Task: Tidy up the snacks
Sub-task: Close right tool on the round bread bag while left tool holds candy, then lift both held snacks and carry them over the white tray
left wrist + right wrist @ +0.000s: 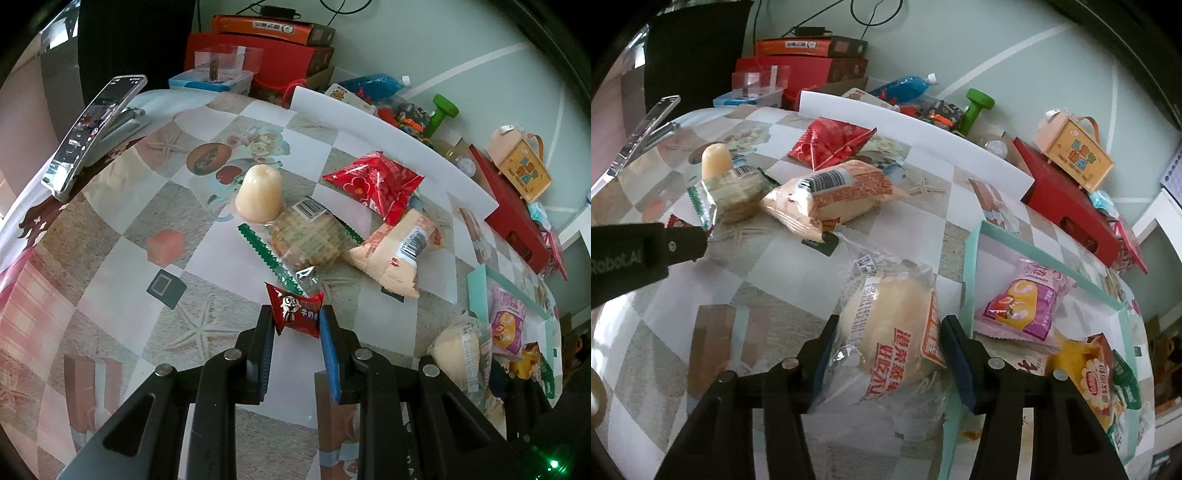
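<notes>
Left gripper (296, 319) pinches a small red candy packet (295, 314) between its blue pads, held above the patterned tablecloth (110, 266). Right gripper (886, 345) clamps a clear-wrapped bun (890, 332) just beside the mint-green tray (971, 266), where a pink-and-purple packet (1023, 302) lies. Farther out on the cloth: green-edged cookie pack (306, 236), pale jelly cup (258, 194), peach bag (399, 251), red pouch (376, 181).

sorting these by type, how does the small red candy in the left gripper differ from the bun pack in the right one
The red candy is small, opaque and foil-wrapped; the bun pack is far larger, in clear printed plastic showing a pale round bun. The candy fits inside narrow jaws; the bun spans wide ones. Both sit between a hand-held gripper's fingers.
</notes>
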Motion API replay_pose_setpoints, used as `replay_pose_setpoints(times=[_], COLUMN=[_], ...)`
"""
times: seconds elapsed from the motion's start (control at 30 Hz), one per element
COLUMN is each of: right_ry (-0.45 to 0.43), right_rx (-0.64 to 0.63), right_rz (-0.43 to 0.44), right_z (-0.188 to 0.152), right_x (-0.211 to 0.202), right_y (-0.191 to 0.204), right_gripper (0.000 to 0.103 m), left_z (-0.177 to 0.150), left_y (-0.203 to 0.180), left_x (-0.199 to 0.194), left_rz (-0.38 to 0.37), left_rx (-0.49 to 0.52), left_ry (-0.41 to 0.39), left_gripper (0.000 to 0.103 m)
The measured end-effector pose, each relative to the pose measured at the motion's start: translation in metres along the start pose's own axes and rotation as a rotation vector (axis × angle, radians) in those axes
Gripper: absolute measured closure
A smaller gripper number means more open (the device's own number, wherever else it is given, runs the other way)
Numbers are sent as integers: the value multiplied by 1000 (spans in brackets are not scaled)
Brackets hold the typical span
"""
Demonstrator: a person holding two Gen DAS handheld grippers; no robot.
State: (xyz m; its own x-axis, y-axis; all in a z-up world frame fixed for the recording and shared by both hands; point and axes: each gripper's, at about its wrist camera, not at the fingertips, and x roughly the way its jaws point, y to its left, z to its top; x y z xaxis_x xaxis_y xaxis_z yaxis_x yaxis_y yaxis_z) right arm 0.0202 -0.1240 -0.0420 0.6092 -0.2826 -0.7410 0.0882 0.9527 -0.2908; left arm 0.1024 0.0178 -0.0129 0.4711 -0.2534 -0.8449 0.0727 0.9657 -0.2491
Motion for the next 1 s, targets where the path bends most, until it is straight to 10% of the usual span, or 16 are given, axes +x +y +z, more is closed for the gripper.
replay_pose_setpoints(times=[1.0], right_ry=[-202], right_rx=[255], right_rz=[184], right_z=[8], right_x=[-67], right_y=[-75], right_gripper=[52], left_z=[1], left_y=[-43], left_x=[-66], left_rz=[-4], left_rx=[96], left_ry=[-189], left_gripper=[77])
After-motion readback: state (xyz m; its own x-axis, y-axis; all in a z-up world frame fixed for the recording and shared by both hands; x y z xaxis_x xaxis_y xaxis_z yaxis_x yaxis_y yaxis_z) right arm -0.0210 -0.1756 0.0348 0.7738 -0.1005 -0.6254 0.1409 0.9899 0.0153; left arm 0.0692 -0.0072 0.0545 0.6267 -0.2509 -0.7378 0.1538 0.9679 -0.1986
